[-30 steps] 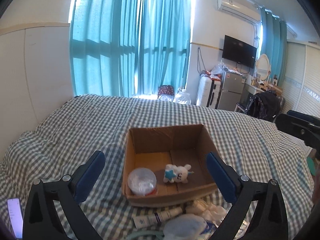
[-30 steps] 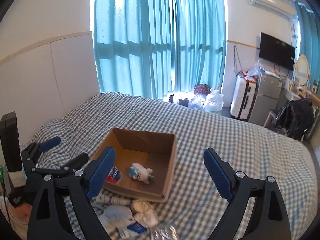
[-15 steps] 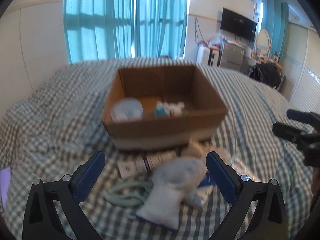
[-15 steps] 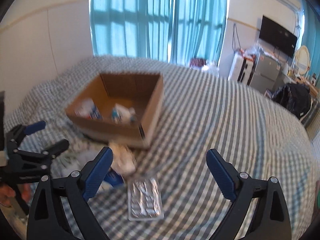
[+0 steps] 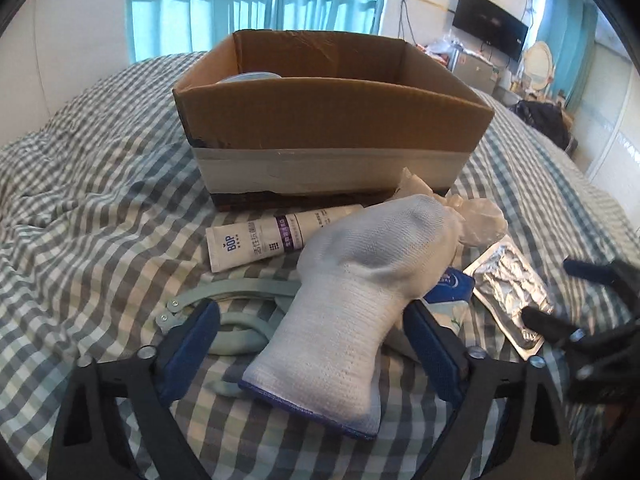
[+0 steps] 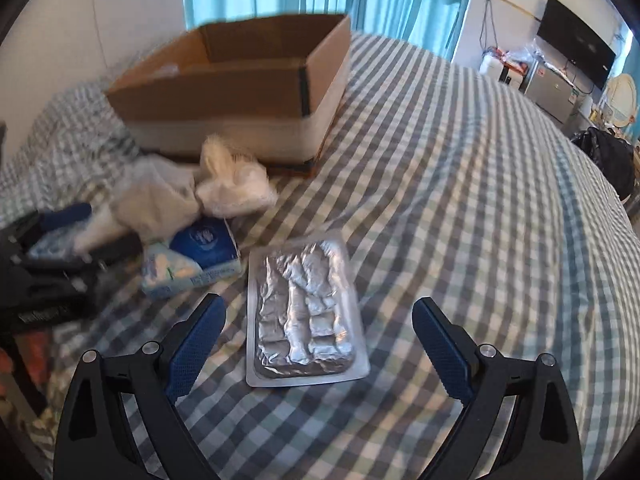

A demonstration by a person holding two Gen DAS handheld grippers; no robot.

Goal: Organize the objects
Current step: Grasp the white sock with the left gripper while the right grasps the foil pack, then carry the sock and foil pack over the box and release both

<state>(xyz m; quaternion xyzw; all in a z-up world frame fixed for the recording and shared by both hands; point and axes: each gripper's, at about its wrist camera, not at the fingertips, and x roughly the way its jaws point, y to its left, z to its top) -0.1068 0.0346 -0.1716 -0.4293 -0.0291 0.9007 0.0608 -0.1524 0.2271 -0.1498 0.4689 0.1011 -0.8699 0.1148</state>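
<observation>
Since a second ago: both grippers have dropped from a high look across the bed to just above the clutter in front of the cardboard box point(image 5: 332, 120); the room now fills only the top of each view.
Left gripper point(image 5: 312, 344): tilted steeply down, jaws wide but closing, the cuff of a white knit glove point(image 5: 352, 300) lying between its blue pads point(image 5: 192, 344) without being pressed.
Right gripper point(image 6: 320, 344): also pitched down, jaws spread wide, poised over a silver foil blister pack point(image 6: 304, 316) that lies flat between the fingers, untouched.
Around the left gripper: a white toothpaste tube point(image 5: 276, 236) rests against the foot of the box; a pale green folding hanger point(image 5: 232, 304) runs under the glove; a blue-and-white packet point(image 5: 450, 292) pokes out beneath the glove's right side; crumpled white plastic point(image 5: 476, 216) sits behind it.
In the way: the glove drapes over the hanger and packet, hiding most of both.
Box: open-topped, brown with a white band low on its wall, standing on the checked bedspread point(image 6: 460, 184); a clear round lid point(image 5: 250, 76) shows over its rim.
Task items: gathered on the bedspread just in front of the box.
</observation>
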